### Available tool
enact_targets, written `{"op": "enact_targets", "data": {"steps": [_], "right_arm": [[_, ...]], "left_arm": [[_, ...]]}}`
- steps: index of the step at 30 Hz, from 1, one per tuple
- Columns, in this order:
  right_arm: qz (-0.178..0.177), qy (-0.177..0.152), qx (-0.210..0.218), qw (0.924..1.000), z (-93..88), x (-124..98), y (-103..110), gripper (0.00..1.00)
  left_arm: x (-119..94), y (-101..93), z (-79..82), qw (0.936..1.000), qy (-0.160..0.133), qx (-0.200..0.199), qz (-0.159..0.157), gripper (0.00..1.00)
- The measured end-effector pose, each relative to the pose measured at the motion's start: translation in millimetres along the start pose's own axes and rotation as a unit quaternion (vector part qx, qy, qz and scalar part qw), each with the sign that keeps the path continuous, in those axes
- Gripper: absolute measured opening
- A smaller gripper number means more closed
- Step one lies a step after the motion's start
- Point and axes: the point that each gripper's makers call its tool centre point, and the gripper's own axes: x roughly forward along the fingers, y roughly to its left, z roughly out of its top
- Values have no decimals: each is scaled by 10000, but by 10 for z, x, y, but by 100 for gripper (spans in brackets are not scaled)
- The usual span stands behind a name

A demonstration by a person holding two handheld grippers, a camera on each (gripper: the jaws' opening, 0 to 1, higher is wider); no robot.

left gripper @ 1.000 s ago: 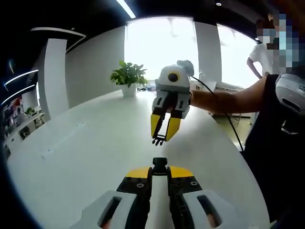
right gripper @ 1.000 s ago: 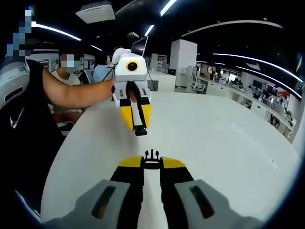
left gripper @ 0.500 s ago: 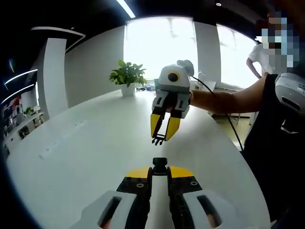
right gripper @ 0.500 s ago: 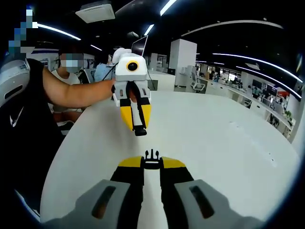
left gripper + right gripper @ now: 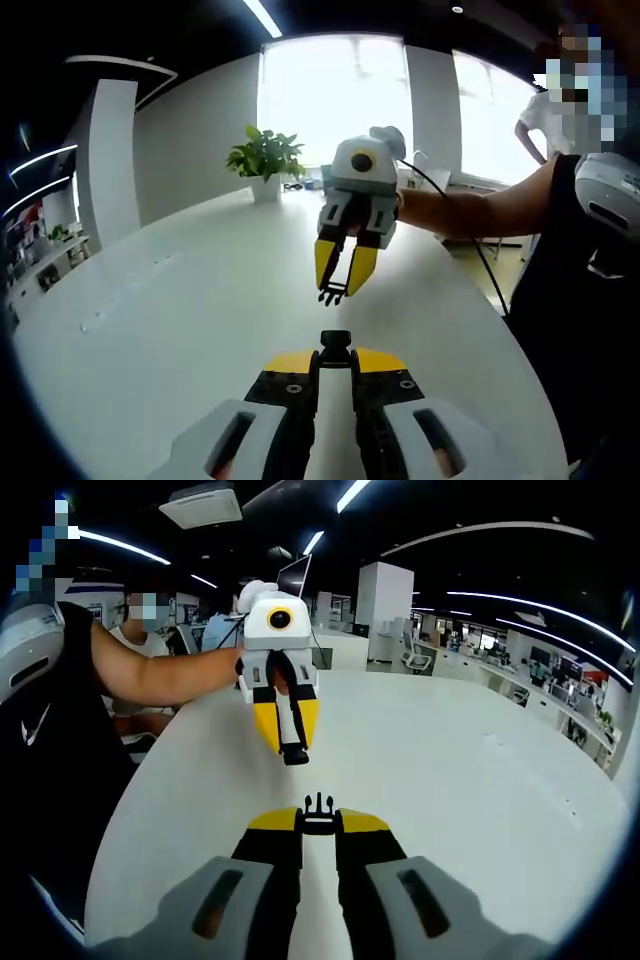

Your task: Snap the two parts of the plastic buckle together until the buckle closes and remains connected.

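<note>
Now, buckle socket (image 5: pixel 335 346) pinched at left hand-held gripper (image 5: pixel 335 362) tips, pronged half (image 5: pixel 318 811) likewise right.

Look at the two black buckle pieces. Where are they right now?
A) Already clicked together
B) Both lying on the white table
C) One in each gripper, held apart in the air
C: the left gripper pinches the socket piece, the right gripper pinches the pronged piece, and a gap of white table shows between them.
</note>
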Motion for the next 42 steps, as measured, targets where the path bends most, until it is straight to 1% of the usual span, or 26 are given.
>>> {"op": "enact_targets", "data": {"steps": [9,15,26,42], "right_arm": [[15,5,49,10000,-60,4,15,11],[23,-13,49,10000,-52,10,20,11],[58,28,87,9999,-132,30,52,11],[69,14,95,9999,-137,37,52,11]], "left_arm": [[36,3,-33,10000,11,-10,-30,11],[59,-3,-44,10000,7,-34,-57,11],[82,-13,-68,10000,27,-37,-76,11],[102,-13,-82,9999,20,-9,-104,11]]}}
